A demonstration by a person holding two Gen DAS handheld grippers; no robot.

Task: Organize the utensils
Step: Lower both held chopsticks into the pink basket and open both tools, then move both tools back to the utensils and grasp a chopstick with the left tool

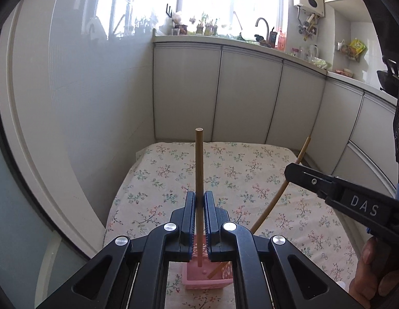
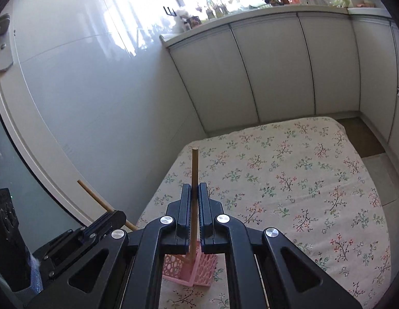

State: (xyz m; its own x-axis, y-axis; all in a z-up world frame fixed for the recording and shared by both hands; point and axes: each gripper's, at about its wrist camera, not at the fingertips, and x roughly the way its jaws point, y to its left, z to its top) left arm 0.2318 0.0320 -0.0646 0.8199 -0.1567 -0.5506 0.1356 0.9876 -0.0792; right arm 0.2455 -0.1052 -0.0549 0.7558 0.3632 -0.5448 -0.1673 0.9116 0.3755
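Over a table draped in a floral cloth (image 2: 289, 180), a person's left gripper (image 1: 199, 200) and right gripper (image 2: 194, 193) are each clamped tight on a single wooden chopstick, the left chopstick (image 1: 199, 164) and the right chopstick (image 2: 194, 167) both gripped near the middle with their lower ends dipping into a pink lattice basket (image 2: 202, 265) that stands on the cloth just below the jaws. Holding each stick partway along and pointing it downward appears meant to steer the tips into the basket's narrow mouth, so both utensils end up standing together in one holder.
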